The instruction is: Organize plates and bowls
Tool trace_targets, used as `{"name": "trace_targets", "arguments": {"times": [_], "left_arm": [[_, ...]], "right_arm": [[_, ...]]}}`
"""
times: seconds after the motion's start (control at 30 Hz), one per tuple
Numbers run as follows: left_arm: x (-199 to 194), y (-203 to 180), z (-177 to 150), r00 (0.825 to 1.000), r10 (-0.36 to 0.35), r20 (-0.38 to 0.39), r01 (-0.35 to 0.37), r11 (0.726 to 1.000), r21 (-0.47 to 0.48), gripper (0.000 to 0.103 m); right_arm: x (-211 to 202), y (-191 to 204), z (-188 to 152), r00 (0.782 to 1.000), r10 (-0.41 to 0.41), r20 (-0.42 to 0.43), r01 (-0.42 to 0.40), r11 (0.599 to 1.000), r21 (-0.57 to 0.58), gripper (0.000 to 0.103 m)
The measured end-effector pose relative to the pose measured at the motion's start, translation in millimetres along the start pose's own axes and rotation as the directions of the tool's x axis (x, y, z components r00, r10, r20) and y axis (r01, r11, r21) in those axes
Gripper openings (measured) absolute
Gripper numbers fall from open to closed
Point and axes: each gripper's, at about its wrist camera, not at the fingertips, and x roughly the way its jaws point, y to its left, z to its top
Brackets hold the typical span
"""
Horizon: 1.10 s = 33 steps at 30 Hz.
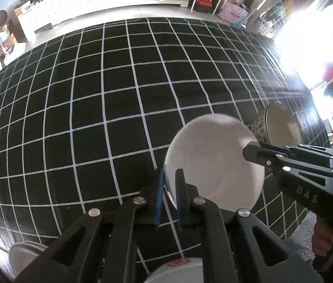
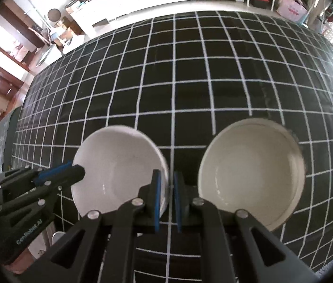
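Nearest the left camera, the left gripper [image 1: 170, 188] has its blue-padded jaws nearly closed, pinching the near rim of the plain white ceramic bowl [image 1: 213, 162]. The right gripper [image 2: 167, 188] pinches the opposite rim of this bowl [image 2: 119, 169], jaws equally narrow. Just beside it stands a cream bowl with a patterned outside [image 2: 252, 172], on the black tablecloth with white grid lines [image 2: 190, 75].

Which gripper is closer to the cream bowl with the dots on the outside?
Right. The right gripper grips the white bowl right beside the cream bowl. The left gripper holds the white bowl's far side.
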Motion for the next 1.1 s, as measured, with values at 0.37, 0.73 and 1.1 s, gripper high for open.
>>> {"name": "trace_targets", "arguments": {"times": [0.37, 0.73, 1.1], "left_arm": [[1.3, 6.7, -26.3, 0.998, 0.057, -0.029, -0.057, 0.998, 0.007, 0.008], [-12.1, 44.0, -69.4, 0.995, 0.092, -0.035, -0.093, 0.995, -0.036, 0.008], [-18.6, 55.0, -70.3, 0.995, 0.087, -0.039, -0.089, 0.995, -0.046, 0.008]], "right_arm": [[-0.7, 14.9, -26.2, 1.000, -0.028, 0.005, 0.028, 0.998, -0.063, 0.014], [12.1, 48.8, -31.5, 0.999, 0.024, -0.024, -0.027, 0.993, -0.114, 0.014], [21.6, 67.6, -24.6, 0.999, 0.032, -0.030, -0.035, 0.991, -0.127, 0.015]]}}
